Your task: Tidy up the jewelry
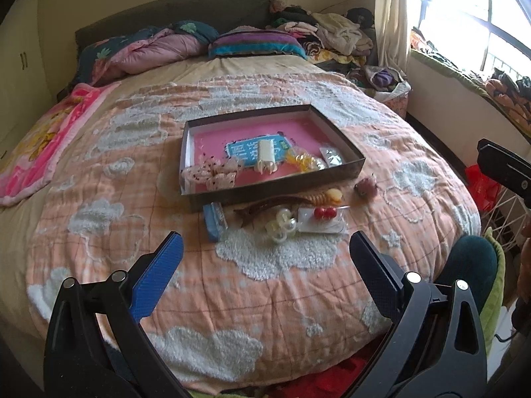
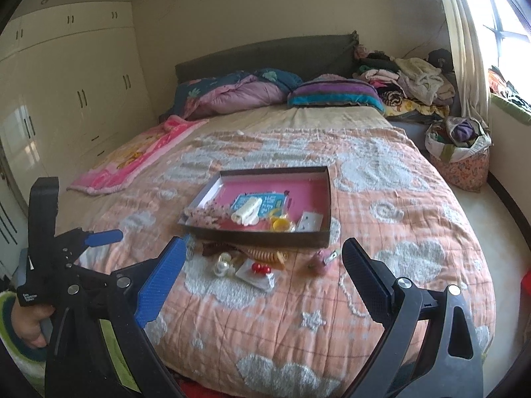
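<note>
Both my left gripper [image 1: 265,258] and right gripper [image 2: 262,265] hang wide and empty over the peach cloud-patterned quilt [image 1: 265,298]. Some pieces already sit in the shallow dark cardboard tray with pink lining [image 1: 275,190]; next I'd probably grab the red bead earrings on their white card [image 2: 260,269] lying just before it.

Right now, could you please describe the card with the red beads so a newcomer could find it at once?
Find the shallow box on the bed's peach quilt. The white card lies just before its near wall; it alone carries two shiny red beads.
</note>
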